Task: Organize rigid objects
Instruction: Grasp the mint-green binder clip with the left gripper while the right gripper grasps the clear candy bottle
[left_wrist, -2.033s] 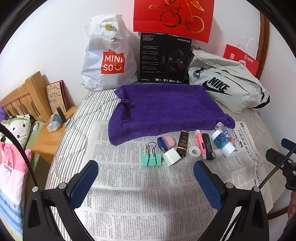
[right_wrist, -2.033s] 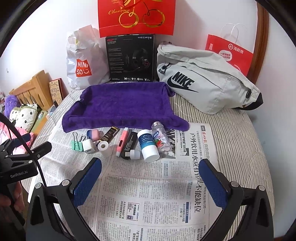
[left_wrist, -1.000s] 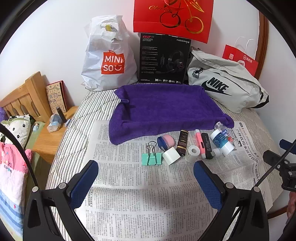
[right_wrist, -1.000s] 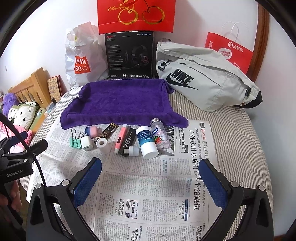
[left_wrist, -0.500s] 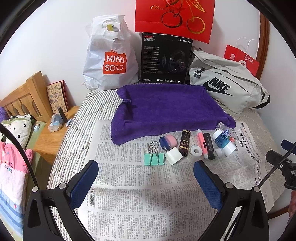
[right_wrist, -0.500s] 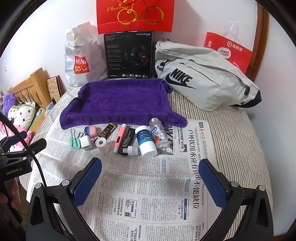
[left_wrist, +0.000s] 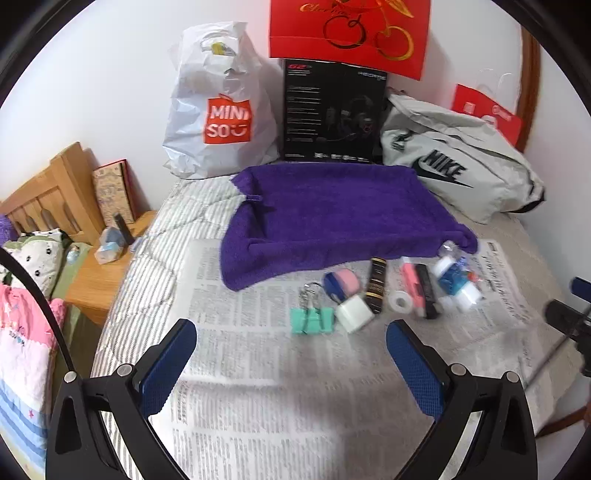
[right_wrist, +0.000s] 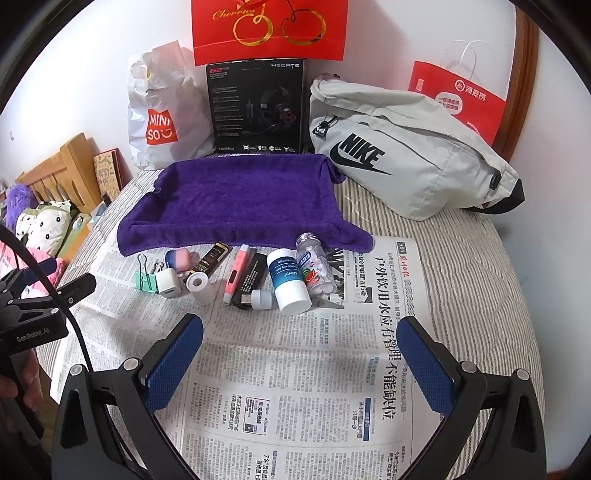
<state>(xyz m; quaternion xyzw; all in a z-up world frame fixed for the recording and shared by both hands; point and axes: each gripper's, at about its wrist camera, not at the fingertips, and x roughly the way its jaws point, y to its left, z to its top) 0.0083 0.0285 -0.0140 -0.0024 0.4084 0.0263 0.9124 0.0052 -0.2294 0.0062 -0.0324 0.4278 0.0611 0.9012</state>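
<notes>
A row of small items lies on newspaper in front of a purple towel: a green binder clip, a white charger cube, a pink-and-blue case, a black-gold tube, a tape roll, a pink pen, a black stick, a white-blue bottle and a clear candy bottle. My right gripper stands open just short of the row. My left gripper is open too, in front of the binder clip.
Behind the towel stand a white Miniso bag, a black headset box, a grey Nike bag and red paper bags. A wooden headboard and a nightstand are at left. A hand holds the other gripper.
Both views have drifted slightly; the left view swung left so the row sits further right and looks blurred. The right gripper edged closer to the row. Both stay open.
</notes>
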